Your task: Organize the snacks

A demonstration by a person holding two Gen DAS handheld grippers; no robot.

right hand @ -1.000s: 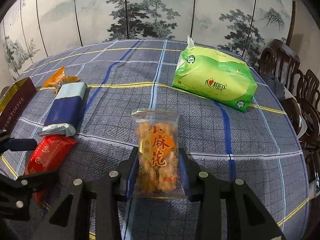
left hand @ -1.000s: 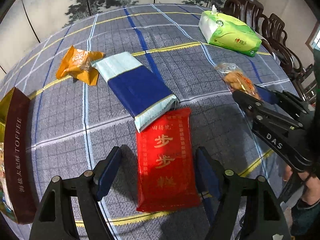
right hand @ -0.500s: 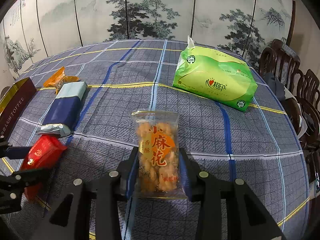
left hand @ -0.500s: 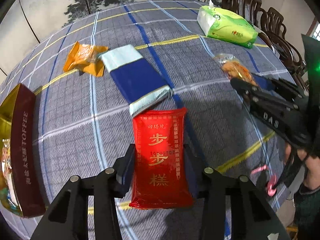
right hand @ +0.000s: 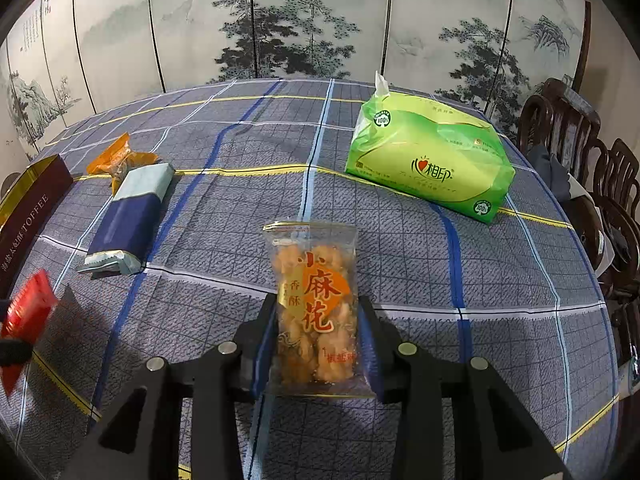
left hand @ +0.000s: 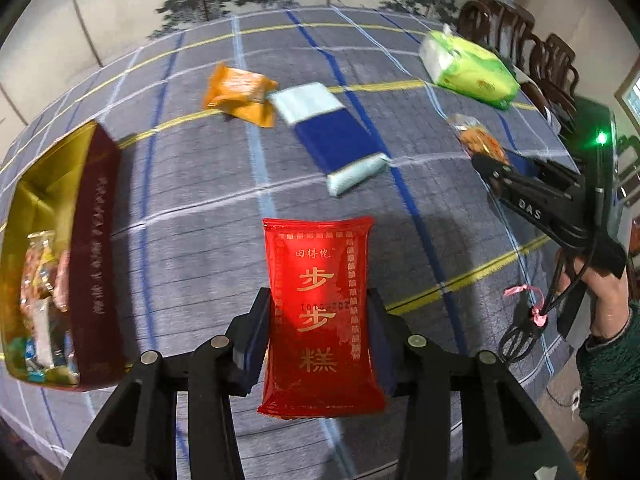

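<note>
My left gripper (left hand: 318, 320) is shut on a red snack packet (left hand: 320, 300) with gold characters and holds it above the checked tablecloth. To its left stands the open toffee box (left hand: 96, 240) with several snacks inside. My right gripper (right hand: 318, 332) is shut on a clear packet of fried dough twists (right hand: 314, 300) near the table's front. In the left wrist view that right gripper (left hand: 492, 160) shows at the right, held by a hand. On the cloth lie a blue and pale packet (left hand: 336, 140) and an orange packet (left hand: 240, 92). The red packet (right hand: 26, 316) appears blurred at the right wrist view's left edge.
A green tissue pack (right hand: 428, 160) lies at the back right of the round table (right hand: 400, 260). Dark wooden chairs (right hand: 580, 152) stand close along the right side. A painted folding screen (right hand: 280, 20) runs behind the table. A cable with a pink ribbon (left hand: 532, 312) hangs from the right gripper.
My left gripper closed on the red packet, lifted it off the cloth and carried it leftward toward the toffee box. The right gripper and its packet have stayed still.
</note>
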